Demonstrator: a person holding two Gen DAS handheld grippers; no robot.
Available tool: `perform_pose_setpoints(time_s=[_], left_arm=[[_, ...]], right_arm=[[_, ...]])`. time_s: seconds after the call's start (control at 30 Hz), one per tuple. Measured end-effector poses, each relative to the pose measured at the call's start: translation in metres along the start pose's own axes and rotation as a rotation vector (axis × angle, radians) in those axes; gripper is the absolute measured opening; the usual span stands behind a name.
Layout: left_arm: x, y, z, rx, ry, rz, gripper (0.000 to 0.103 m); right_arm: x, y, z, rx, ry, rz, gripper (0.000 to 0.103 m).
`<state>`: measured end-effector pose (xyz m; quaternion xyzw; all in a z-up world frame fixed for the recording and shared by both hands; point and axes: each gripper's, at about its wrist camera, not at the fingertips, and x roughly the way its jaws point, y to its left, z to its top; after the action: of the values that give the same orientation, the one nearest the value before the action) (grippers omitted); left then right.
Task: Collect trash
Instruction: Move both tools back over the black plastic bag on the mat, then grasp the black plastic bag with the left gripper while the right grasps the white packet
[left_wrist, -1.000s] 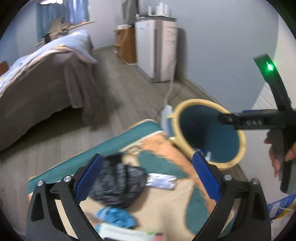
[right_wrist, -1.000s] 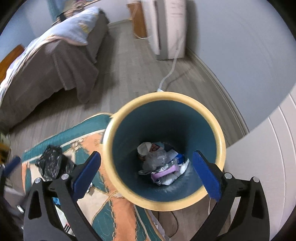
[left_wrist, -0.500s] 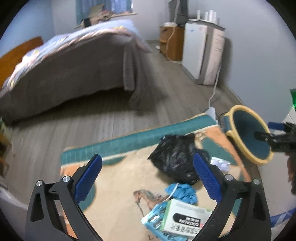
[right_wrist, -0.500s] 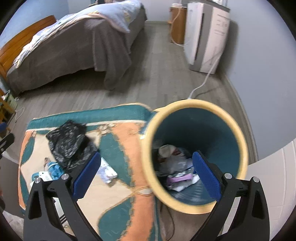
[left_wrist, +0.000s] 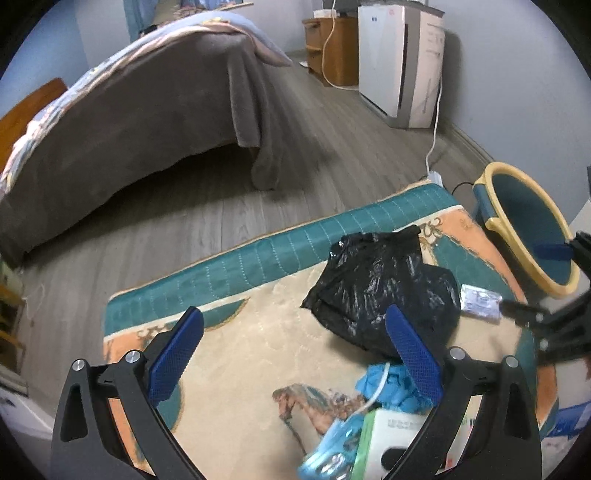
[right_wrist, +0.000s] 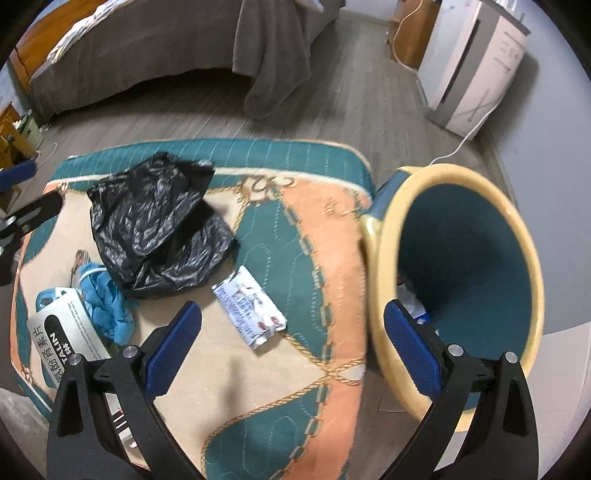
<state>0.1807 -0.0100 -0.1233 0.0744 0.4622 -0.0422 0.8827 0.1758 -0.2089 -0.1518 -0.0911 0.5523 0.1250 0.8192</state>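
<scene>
A crumpled black plastic bag (left_wrist: 384, 291) (right_wrist: 155, 225) lies on a patterned rug (left_wrist: 240, 258) (right_wrist: 317, 236). A flat silver packet (right_wrist: 249, 306) (left_wrist: 480, 299), blue crumpled gloves (right_wrist: 105, 302) (left_wrist: 388, 380) and a white and green box (right_wrist: 64, 339) (left_wrist: 395, 439) lie near it. A blue bin with a yellow rim (right_wrist: 513, 229) (left_wrist: 524, 225) stands at the rug's right edge. My left gripper (left_wrist: 291, 354) is open and empty above the rug. My right gripper (right_wrist: 291, 343) is open and empty, just in front of the packet, beside the bin.
A bed with a brown cover (left_wrist: 147, 103) stands at the back left. A white appliance (left_wrist: 402, 62) and a wooden cabinet (left_wrist: 332, 48) stand by the far wall, with a white cable (left_wrist: 436, 129) running across the grey wood floor (left_wrist: 184, 221).
My right gripper has swung left from over the bin to over the rug and packet. My left gripper's view has shifted so the black bag is closer.
</scene>
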Motion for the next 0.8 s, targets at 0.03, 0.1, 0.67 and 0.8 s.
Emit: perform_pose_setpoints(time_s=[0.03, 0.1, 0.67, 0.8], left_arm=[[0.004, 0.000, 0.001, -0.009, 0.004, -0.002, 0.098], [0.012, 0.001, 0.003, -0.028, 0.015, -0.003, 0.098], [0.052, -0.012, -0.003, -0.008, 0.118, -0.067, 0.097], [0.057, -0.016, -0.006, 0.003, 0.149, -0.089, 0.096]], right_arm=[[0.003, 0.002, -0.001, -0.004, 0.006, 0.002, 0.097], [0.006, 0.004, -0.001, -0.006, 0.015, 0.006, 0.097], [0.029, 0.028, -0.001, -0.076, 0.049, 0.021, 0.077], [0.029, 0.034, -0.001, -0.092, 0.051, 0.026, 0.070]])
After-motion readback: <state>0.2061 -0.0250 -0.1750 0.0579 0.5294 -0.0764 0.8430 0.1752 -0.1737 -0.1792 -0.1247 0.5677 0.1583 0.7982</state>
